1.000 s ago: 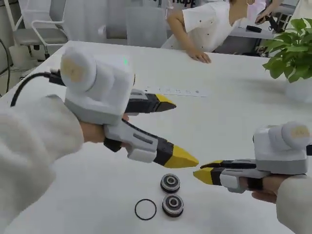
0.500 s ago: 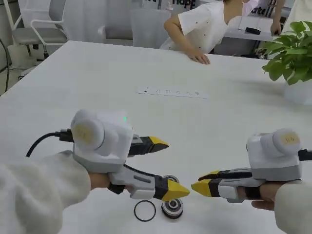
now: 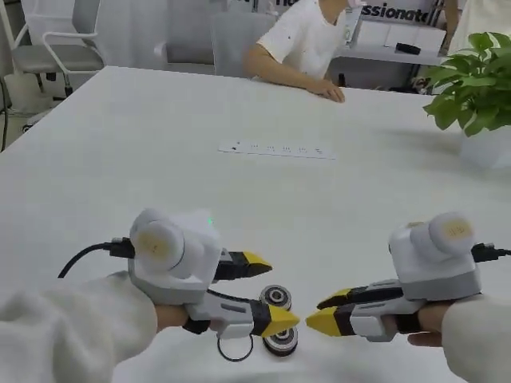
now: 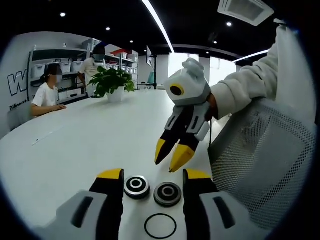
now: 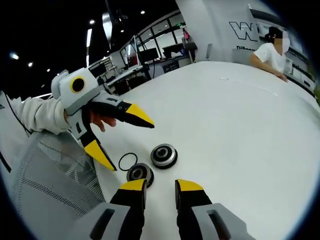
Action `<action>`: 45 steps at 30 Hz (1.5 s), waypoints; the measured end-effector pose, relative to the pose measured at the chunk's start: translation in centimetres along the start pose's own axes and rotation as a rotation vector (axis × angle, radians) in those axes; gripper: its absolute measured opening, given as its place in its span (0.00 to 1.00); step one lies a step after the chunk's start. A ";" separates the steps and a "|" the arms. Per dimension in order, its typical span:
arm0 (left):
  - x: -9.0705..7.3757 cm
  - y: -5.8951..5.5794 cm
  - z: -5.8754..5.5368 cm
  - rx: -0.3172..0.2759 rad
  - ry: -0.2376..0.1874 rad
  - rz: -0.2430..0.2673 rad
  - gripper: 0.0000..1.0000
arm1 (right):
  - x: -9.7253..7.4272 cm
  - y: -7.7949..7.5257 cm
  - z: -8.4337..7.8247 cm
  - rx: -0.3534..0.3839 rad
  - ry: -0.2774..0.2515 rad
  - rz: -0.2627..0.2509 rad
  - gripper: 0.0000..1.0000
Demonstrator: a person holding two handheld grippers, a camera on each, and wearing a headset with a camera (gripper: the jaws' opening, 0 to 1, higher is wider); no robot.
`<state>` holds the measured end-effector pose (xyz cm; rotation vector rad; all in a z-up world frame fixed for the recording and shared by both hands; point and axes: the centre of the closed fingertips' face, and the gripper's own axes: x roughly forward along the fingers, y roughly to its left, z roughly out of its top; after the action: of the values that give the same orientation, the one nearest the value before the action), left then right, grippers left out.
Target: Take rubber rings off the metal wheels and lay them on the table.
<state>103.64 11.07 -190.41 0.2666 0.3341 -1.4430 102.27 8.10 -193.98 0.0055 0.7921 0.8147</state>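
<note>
Left gripper [image 3: 270, 291] wide open, empty, jaws straddling both wheels [image 4: 167, 194] near the desk [image 3: 160, 144] front edge. Right gripper [image 3: 323, 313] slightly open, empty, just right of them. Loose ring [image 4: 160, 226] alongside; left probably nearer.

Two metal wheels [image 4: 136, 186] [image 4: 167, 194] and one loose rubber ring [image 4: 160, 226] are counted. Two grippers are seen (a left gripper [image 4: 154, 175] and a right gripper [image 5: 161, 186]), plus one potted plant [image 4: 112, 82], one power strip [image 3: 275, 149] and two people [image 4: 46, 97] [image 4: 95, 65].

Far wheel [image 3: 276, 298] behind near wheel [image 3: 281, 341], ring [image 4: 145, 226] beside
</note>
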 end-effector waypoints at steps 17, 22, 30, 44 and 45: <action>1.7 -1.5 -2.6 0.044 0.086 -0.022 0.21 | 1.0 1.4 -1.0 -0.079 0.051 0.049 0.22; 1.6 -1.8 -2.8 0.044 0.091 -0.033 0.18 | 1.5 2.2 -1.6 -0.111 0.082 0.077 0.22; 1.3 -2.2 -3.5 0.040 0.109 -0.060 0.08 | 1.9 2.8 -1.8 -0.148 0.098 0.097 0.23; 1.2 -2.7 -3.7 0.081 0.078 -0.094 0.14 | 2.5 3.1 -2.0 -0.196 0.105 0.105 0.23; 1.2 -2.7 -3.7 0.082 0.078 -0.094 0.14 | 2.5 3.2 -2.0 -0.200 0.106 0.105 0.23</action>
<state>100.81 11.06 -194.19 0.3787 0.3551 -1.5436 100.00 11.39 -196.13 -0.1769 0.8116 0.9978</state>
